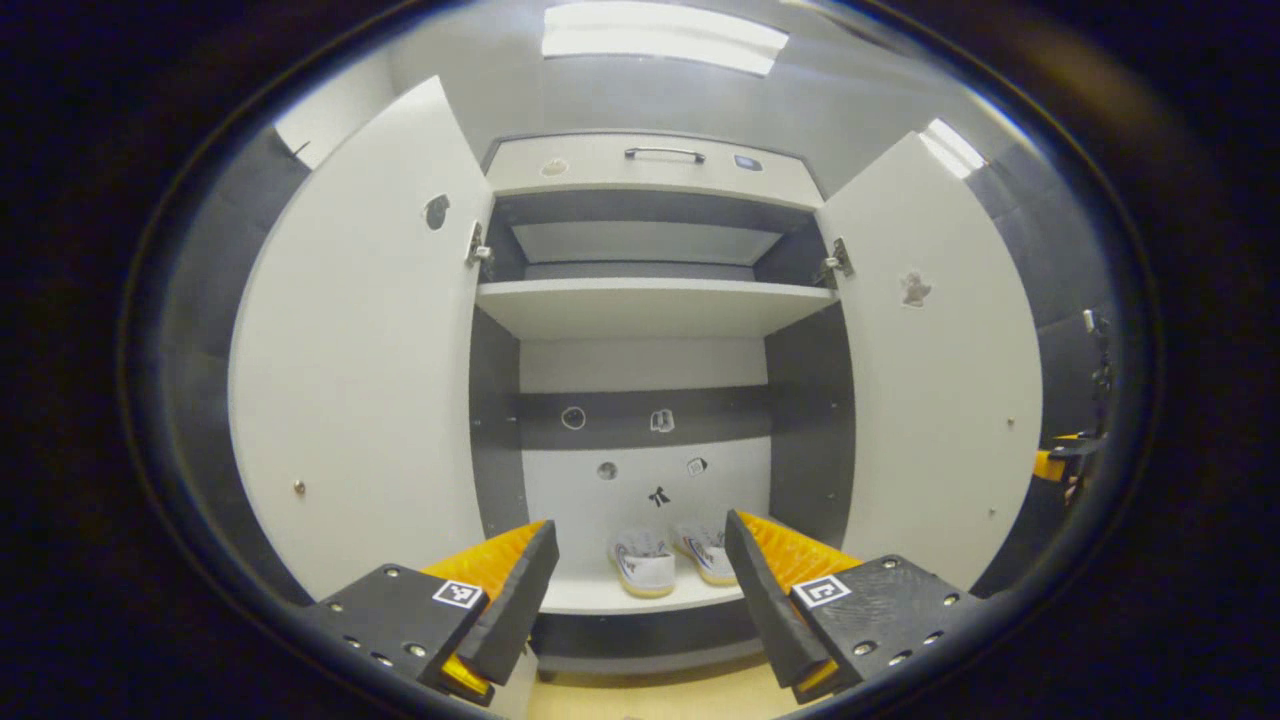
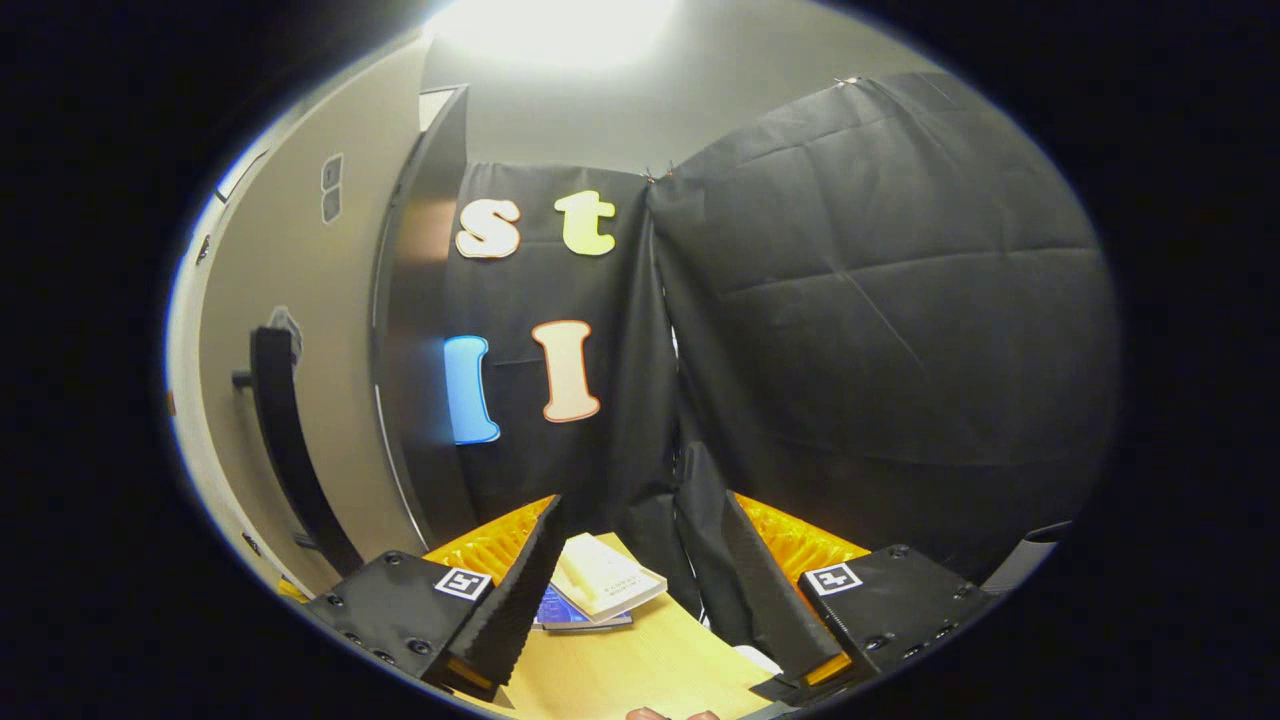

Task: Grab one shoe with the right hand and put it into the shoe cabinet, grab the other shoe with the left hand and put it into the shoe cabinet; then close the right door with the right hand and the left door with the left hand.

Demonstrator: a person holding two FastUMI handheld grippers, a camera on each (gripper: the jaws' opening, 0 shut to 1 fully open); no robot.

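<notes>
White rounded shoes (image 1: 672, 562) on smooth cabinet (image 1: 640, 595) shelf, doors apparently open

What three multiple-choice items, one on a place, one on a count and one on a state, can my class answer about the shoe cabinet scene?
1. Where are the white shoes?
A. on the bottom shelf of the white shoe cabinet
B. on the upper shelf
C. on the floor outside

2. How many shoes are inside the cabinet?
A. none
B. one
C. two

3. What state are the two white cabinet doors in?
A. both shut
B. both open
C. one open, one shut

Answers:
1 A, the pair sits on the lowest shelf, seen between the left claw fingers.
2 C, two shoes lie side by side.
3 B, the left door and the right door both swing outward.
</notes>
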